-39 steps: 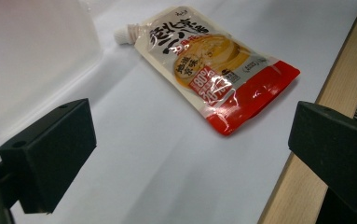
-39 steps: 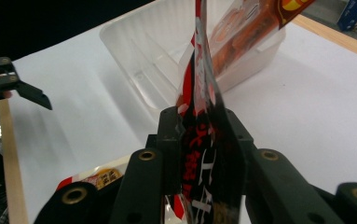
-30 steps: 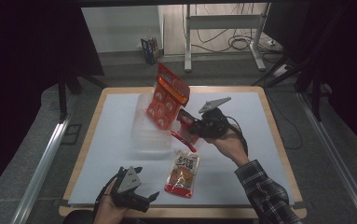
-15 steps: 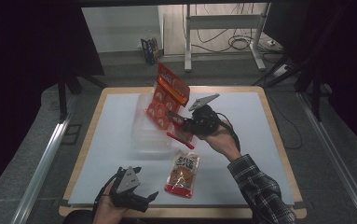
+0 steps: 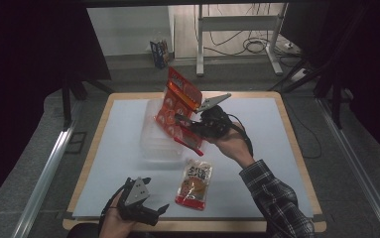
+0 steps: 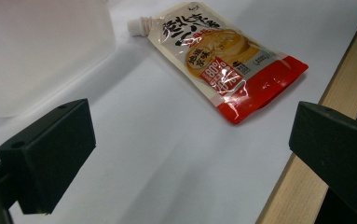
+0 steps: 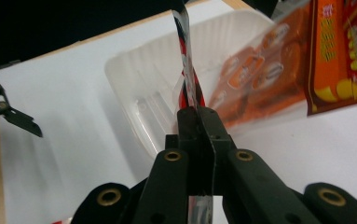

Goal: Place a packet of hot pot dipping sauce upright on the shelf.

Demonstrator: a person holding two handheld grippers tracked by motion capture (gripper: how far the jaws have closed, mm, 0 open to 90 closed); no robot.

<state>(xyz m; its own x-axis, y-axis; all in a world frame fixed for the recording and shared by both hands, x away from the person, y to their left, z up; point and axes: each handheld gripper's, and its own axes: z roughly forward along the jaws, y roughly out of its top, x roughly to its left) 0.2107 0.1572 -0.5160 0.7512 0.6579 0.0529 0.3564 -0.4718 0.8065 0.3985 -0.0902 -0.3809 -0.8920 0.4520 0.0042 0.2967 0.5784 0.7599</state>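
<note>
White table [image 5: 286, 148] — glossy orange-red packet [image 5: 177, 106].

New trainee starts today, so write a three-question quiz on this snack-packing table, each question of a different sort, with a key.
1. True or false: the right tongs are shut on the edge of the orange-red crinkly snack bag.
2. Multiple choice: the flat spouted sauce pouch with a red bottom lies A) in the clear plastic tray, B) on the white table mat, C) between the left tongs.
3. Fill in: the jaws of the left tongs stand ____.

Key: 1 true; 2 B; 3 open.
</note>
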